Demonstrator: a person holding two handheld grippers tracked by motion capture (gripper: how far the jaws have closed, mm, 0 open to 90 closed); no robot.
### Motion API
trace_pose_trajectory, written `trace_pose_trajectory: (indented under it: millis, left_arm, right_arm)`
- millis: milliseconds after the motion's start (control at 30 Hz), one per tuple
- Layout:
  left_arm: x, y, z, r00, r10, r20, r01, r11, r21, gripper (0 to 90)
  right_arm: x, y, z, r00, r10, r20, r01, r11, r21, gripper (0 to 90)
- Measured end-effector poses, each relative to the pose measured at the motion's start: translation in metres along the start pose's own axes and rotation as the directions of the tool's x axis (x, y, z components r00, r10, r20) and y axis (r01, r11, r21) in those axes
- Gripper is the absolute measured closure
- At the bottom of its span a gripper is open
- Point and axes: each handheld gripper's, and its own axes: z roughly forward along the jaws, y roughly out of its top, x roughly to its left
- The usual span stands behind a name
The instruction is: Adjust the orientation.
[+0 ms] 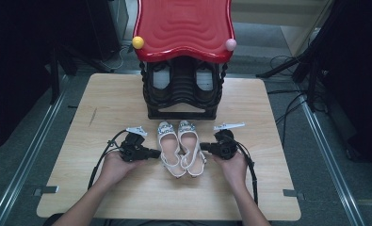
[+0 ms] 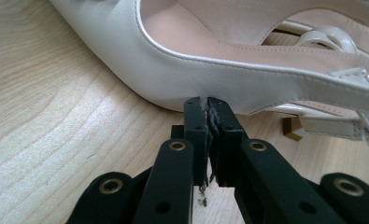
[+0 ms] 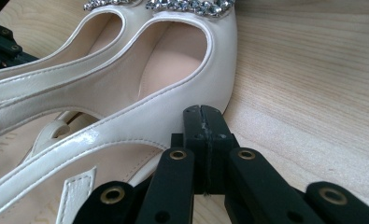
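Left tongs (image 1: 159,153) closed, empty, tips touching the left shoe (image 1: 168,147) at its outer side. Right tongs (image 1: 203,147) closed, empty, tips against the right shoe (image 1: 190,149). Between both tongs, shoes side by side; beyond them, rack (image 1: 182,99) under a red stool (image 1: 183,26).

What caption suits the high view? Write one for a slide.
Shut left gripper and right gripper flank a pair of white slingback shoes before a red-topped rack.

A black openwork shoe rack (image 1: 181,96) with a wavy red plastic top (image 1: 183,26) stands at upper centre on a light wooden tabletop (image 1: 113,108); a yellow knob (image 1: 138,42) and a pink knob (image 1: 230,44) mark its front corners.
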Motion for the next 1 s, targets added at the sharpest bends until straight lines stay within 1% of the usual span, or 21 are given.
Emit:
trace_pose_trajectory:
  millis: [67,133,167,267,400,433,467,567,633,700,767,833,933,1000]
  left_arm:
    - [-0.002,0.0,0.001,0.9999,0.008,-0.007,-0.008,1.0,0.0,88.0]
    - [-0.003,0.0,0.001,1.0,0.006,-0.006,-0.006,1.0,0.004,89.0]
    - [-0.003,0.001,0.001,1.0,0.004,-0.004,-0.004,1.0,0.005,89.3]
    - [-0.005,0.0,0.002,1.0,0.002,-0.001,-0.002,1.0,0.007,89.4]
    - [-0.012,0.001,0.006,0.9996,0.027,0.003,-0.027,0.9992,0.028,89.4]
    - [-0.013,0.002,0.007,0.9992,0.039,-0.002,-0.039,0.9987,0.032,89.4]
    - [-0.015,0.002,0.007,0.9991,0.042,-0.004,-0.042,0.9985,0.034,89.4]
    - [-0.012,0.001,0.007,0.9996,0.027,0.01,-0.027,0.9992,0.03,89.3]
    - [-0.011,0.001,0.007,0.9996,0.023,0.016,-0.023,0.9994,0.026,89.0]
    - [-0.011,0.002,0.006,0.9997,0.023,0.001,-0.023,0.9993,0.029,86.3]
    - [-0.01,0.002,0.005,0.9998,0.018,0.001,-0.018,0.9994,0.028,82.2]
    - [-0.007,0.002,0.003,0.9998,0.019,0.001,-0.019,0.9994,0.028,78.7]
    - [-0.006,0.002,-0.003,0.9999,0.01,0.002,-0.01,0.9999,0.004,76.1]
    - [-0.006,0.001,-0.008,0.9998,0.015,-0.013,-0.015,0.9998,-0.009,74.0]
  right_arm:
    - [0.002,-0.001,0.0,0.9999,-0.013,0.01,0.014,1.0,-0.005,90.0]
    - [0.004,-0.003,0.0,0.9991,-0.029,0.03,0.029,0.999,-0.022,90.0]
    - [0.005,-0.004,0.0,0.999,-0.028,0.035,0.028,0.999,-0.024,90.0]
    - [0.003,-0.003,0.0,0.9997,-0.014,0.022,0.015,1.0,-0.016,90.0]
    - [-0.003,0.0,-0.001,0.9999,-0.003,0.013,0.003,1.0,0.004,90.0]
    - [-0.004,0.0,-0.002,0.9999,-0.002,0.012,0.002,1.0,0.008,90.0]
    - [-0.005,0.0,-0.002,1.0,-0.002,0.009,0.002,1.0,0.005,90.0]
    - [-0.008,-0.001,-0.002,1.0,-0.007,-0.003,0.007,1.0,-0.002,90.0]
    - [-0.008,-0.001,-0.002,0.9998,-0.02,-0.001,0.02,1.0,0.0,90.0]
    - [-0.009,0.0,-0.003,0.9996,-0.025,0.011,0.025,1.0,0.001,89.7]
    - [-0.01,0.002,-0.005,0.9994,-0.028,0.02,0.028,1.0,0.001,87.3]
    - [-0.01,0.004,-0.009,0.9995,-0.03,0.006,0.03,1.0,-0.009,86.1]
    - [-0.008,0.006,-0.016,0.9993,-0.036,-0.013,0.035,0.999,-0.038,83.4]
    - [-0.006,0.007,-0.02,0.999,-0.041,-0.02,0.04,0.998,-0.053,80.8]
